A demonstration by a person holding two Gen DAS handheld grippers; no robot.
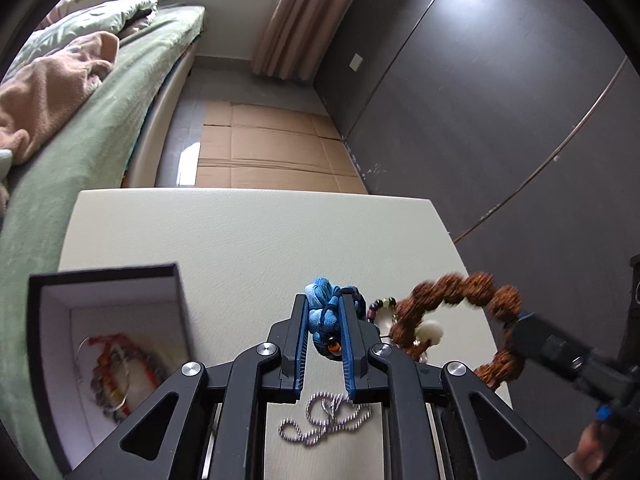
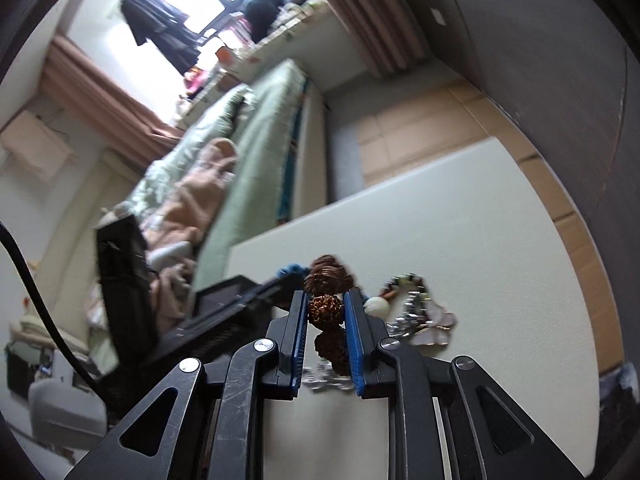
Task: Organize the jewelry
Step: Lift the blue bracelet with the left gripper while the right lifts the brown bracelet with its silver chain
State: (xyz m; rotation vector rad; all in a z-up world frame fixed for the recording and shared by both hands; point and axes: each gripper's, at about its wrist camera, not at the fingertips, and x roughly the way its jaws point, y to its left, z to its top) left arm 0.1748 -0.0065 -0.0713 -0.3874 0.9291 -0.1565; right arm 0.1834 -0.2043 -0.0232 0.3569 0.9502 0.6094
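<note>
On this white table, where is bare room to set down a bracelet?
The far half of the table is bare, between its far edge and the box. The near right part is crowded: silver chain, small beaded bracelet.

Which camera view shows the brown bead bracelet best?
The left wrist view: it shows the brown bead bracelet as almost a whole ring, lifted by the right gripper. The right wrist view shows only a few beads between its fingers.
</note>
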